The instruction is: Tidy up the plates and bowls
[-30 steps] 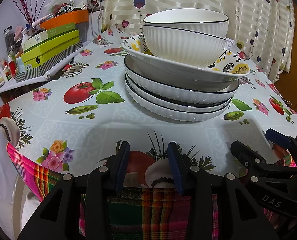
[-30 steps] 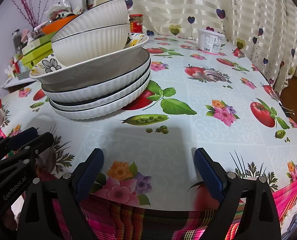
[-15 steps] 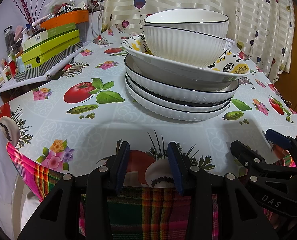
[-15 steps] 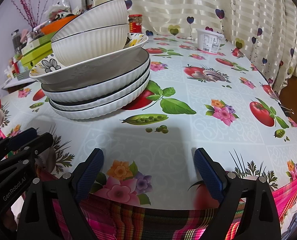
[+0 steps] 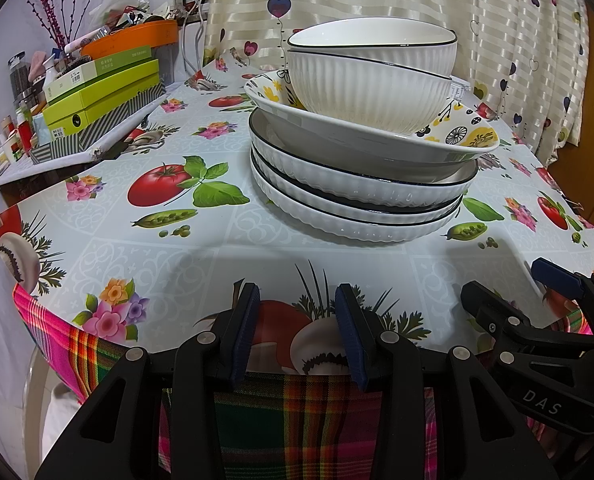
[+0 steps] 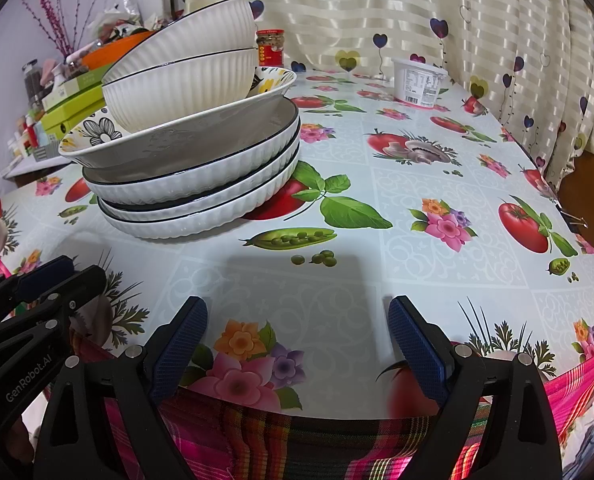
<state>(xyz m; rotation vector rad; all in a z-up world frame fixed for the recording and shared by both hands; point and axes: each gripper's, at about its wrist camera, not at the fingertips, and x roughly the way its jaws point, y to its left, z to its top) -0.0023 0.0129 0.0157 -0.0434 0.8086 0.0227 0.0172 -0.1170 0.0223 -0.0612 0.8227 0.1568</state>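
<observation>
A stack of dishes stands on the table [image 5: 109, 248]: three white ribbed plates [image 5: 357, 204], a flower-patterned dish [image 5: 457, 136] on them, and two nested white ribbed bowls [image 5: 369, 84] on top, the upper one tilted. The stack also shows in the right wrist view [image 6: 193, 184]. My left gripper [image 5: 297, 300] hangs at the table's near edge, open a little and empty, well short of the stack. My right gripper [image 6: 297, 320] is wide open and empty at the near edge, to the right of the stack. Each gripper shows in the other's view [image 5: 537, 320] [image 6: 45, 292].
Green and striped boxes [image 5: 97, 108] and an orange tub [image 5: 137, 40] crowd the left side shelf. A white yoghurt tub [image 6: 419, 80] and a red-labelled jar [image 6: 269, 46] stand at the back by the curtain. A plaid cloth [image 6: 297, 440] hangs over the near edge.
</observation>
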